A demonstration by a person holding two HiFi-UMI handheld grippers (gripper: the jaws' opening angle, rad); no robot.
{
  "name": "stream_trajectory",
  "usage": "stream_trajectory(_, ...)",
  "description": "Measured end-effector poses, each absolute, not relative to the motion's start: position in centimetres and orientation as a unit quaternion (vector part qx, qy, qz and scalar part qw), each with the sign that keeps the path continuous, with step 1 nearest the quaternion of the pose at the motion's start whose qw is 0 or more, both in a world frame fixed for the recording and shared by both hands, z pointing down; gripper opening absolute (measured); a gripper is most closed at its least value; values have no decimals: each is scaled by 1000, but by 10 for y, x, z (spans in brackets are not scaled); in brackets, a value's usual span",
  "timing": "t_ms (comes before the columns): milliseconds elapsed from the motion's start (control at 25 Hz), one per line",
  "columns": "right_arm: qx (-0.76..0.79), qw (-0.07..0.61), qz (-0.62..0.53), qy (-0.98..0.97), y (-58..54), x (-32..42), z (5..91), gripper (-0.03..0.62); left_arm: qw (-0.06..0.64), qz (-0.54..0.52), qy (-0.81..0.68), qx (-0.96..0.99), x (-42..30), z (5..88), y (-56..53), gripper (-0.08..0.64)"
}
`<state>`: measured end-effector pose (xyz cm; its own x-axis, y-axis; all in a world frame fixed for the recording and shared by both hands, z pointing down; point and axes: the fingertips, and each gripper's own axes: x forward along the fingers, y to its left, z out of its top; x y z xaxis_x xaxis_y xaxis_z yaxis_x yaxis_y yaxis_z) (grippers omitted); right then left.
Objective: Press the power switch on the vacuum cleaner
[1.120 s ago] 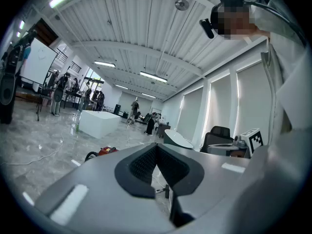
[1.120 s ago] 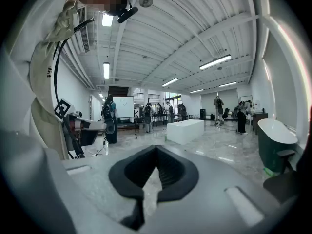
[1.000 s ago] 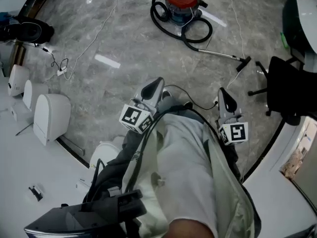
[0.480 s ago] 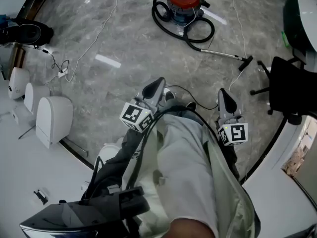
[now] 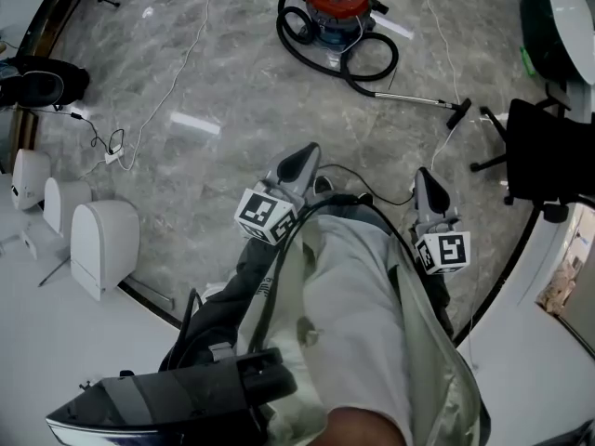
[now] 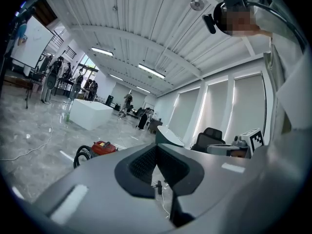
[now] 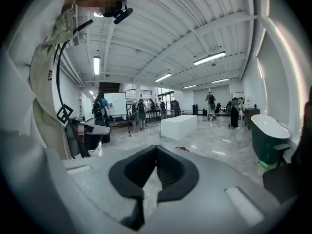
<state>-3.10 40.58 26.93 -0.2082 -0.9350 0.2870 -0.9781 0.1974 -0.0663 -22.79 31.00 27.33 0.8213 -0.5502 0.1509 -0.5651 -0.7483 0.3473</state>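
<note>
Both grippers are closed, pads meeting at the tips with nothing between them. The left gripper (image 5: 302, 156) and the right gripper (image 5: 424, 180) are held low in front of the person's body, noses pointing forward over the floor (image 5: 232, 82). The vacuum cleaner (image 5: 337, 6), a red-topped drum, stands on that stone floor well ahead of both and far out of reach. Its power switch is too small to make out from here; I would expect it on the red top. The black hose (image 5: 321, 52) loops around the drum. The metal wand (image 5: 409, 98) runs off to the right and ends at a nozzle on the right gripper's side. The drum itself lies ahead and only a little right of the left gripper, so the left is somewhat the nearer one. The left gripper view shows the red top low and to the left of its nose. The coming move looks to be mostly a walk forward, then a reach down with closed tips. A black chair (image 5: 544, 151) stands off to the right, away from that line.
</note>
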Motion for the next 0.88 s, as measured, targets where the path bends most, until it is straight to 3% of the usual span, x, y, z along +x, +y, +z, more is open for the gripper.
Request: stream_trajectory(880,491,125,104,-856,263,-152,280,2,234,-18,-446,864,-364,296,237,6)
